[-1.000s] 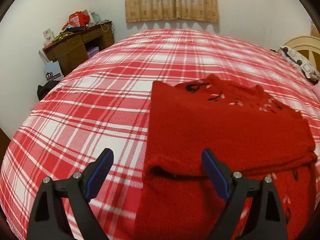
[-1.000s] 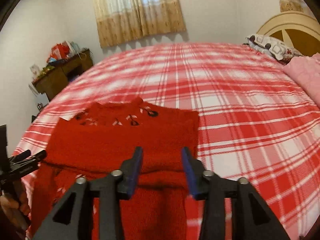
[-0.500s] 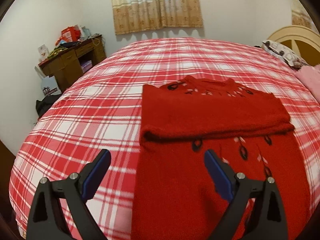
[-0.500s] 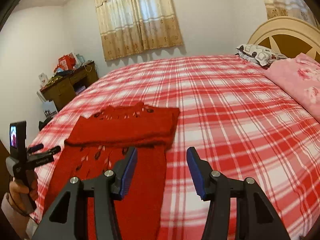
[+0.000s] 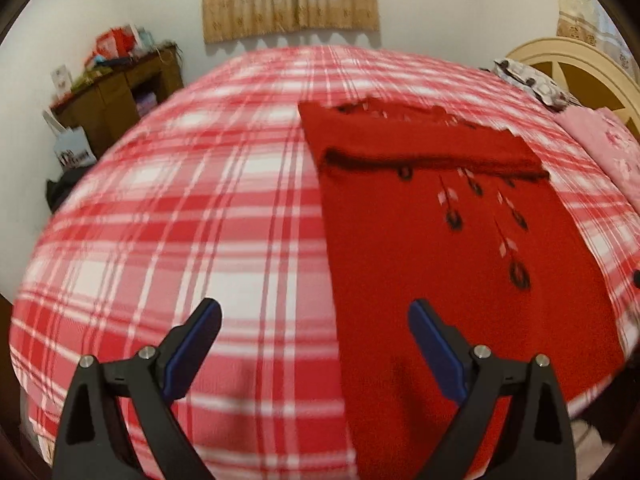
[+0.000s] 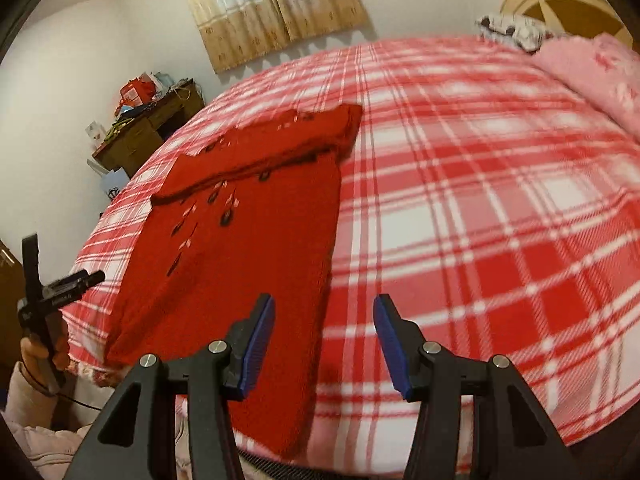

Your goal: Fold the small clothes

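Observation:
A red knitted sweater (image 5: 460, 264) with black and white motifs lies flat on the plaid bed, its far part folded over toward me in a band (image 5: 420, 140). It also shows in the right wrist view (image 6: 248, 248), its near hem hanging over the bed's front edge. My left gripper (image 5: 314, 338) is open and empty, above the near left edge of the sweater. My right gripper (image 6: 324, 334) is open and empty, above the sweater's near right edge.
The red and white plaid bed (image 5: 180, 220) fills both views. A brown desk (image 5: 120, 96) with clutter stands at the far left wall. A pink blanket (image 6: 592, 68) and a cream headboard (image 5: 580, 68) lie at the right. The left hand-held unit (image 6: 48, 300) shows at left.
Both grippers have pulled back toward the near edge of the bed, away from the folded band. The right gripper's jaws have opened wider. More of the sweater's lower part shows.

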The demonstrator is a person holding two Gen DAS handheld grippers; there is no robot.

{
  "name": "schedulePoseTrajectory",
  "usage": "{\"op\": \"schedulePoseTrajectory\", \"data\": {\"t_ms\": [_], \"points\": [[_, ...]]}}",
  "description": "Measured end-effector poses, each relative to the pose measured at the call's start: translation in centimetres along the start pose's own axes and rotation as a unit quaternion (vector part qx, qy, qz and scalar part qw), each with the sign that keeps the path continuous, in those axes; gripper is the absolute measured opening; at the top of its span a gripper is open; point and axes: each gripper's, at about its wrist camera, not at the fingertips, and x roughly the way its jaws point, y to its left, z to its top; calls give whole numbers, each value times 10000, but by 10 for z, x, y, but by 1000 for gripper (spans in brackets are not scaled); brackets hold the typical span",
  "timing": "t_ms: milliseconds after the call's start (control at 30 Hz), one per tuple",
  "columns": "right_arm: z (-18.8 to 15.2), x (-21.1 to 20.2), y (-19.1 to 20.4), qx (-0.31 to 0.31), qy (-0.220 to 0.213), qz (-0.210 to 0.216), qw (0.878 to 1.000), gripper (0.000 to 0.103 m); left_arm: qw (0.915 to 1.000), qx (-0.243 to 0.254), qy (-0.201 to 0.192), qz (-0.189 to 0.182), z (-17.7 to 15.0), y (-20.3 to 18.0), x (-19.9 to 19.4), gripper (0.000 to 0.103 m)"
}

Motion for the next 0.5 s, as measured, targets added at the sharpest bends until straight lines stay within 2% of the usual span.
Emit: {"op": "schedulePoseTrajectory", "data": {"t_ms": [200,333,367,433,500], "points": [[-24,-1,2,-86,334,188,9992,53,9978,-20,461,-481,-47,0,-7,96],[-41,8,9,-94,589,306,9978,53,9916,-363,684,-1039,-79,-7,-5,92],[-43,10,12,-160,629,289,9975,53,9912,-361,703,-1061,-82,-11,-3,92],[-50,18,21,-345,742,190,9965,53,9944,-84,600,-865,-84,-24,-5,92],[-54,26,26,-394,798,161,9959,53,9927,2,633,-1027,-84,-32,-7,92]]}}
